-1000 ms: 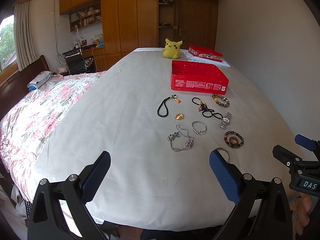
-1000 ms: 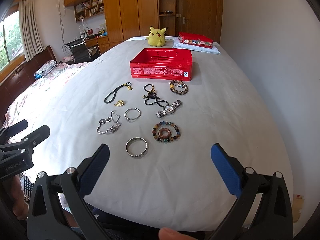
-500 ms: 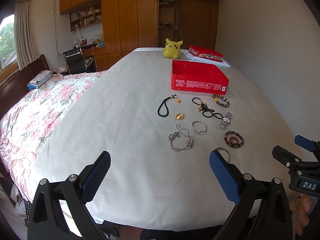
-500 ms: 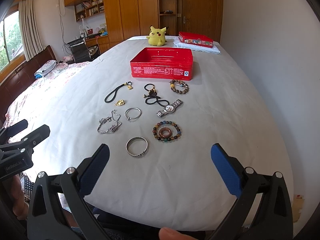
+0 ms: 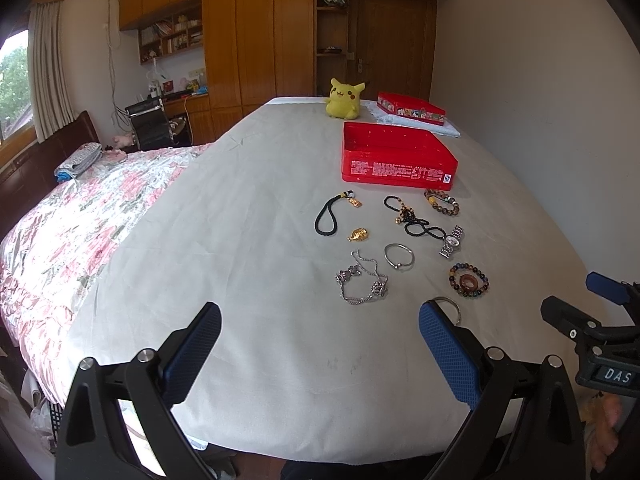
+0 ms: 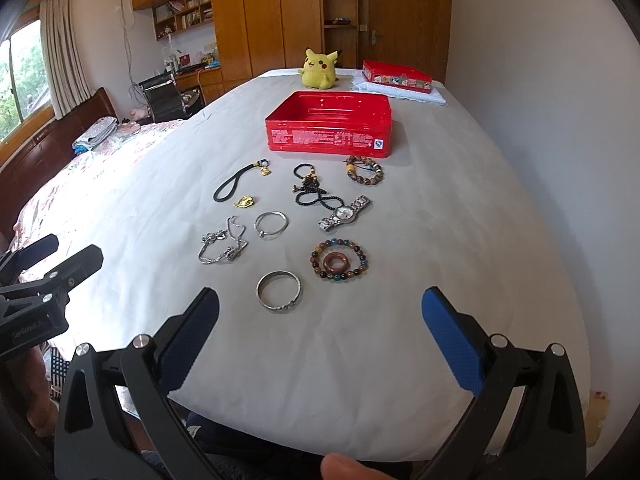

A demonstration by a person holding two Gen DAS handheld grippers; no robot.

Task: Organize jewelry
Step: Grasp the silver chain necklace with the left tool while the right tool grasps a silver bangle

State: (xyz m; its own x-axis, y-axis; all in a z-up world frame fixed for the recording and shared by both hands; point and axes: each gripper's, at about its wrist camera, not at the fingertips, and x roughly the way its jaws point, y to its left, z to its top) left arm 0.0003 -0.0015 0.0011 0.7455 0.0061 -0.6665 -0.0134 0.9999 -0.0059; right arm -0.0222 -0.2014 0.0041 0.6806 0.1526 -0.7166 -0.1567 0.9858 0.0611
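Several pieces of jewelry lie on the white sheet in front of an open red tin box. Nearest is a silver bangle, then a coloured bead bracelet with a brown ring inside, a silver chain, a thin silver bangle, a watch, black beads, a brown bead bracelet, a black cord and a gold charm. My right gripper is open just short of the silver bangle. My left gripper is open and empty, left of it.
A yellow plush toy and a second red tin on a folded white cloth sit beyond the box. A floral quilt covers the bed's left side. The wall runs along the right. The bed's near edge lies under both grippers.
Both views have barely shifted; the right gripper has edged slightly closer to the jewelry. Nothing on the bed has moved.
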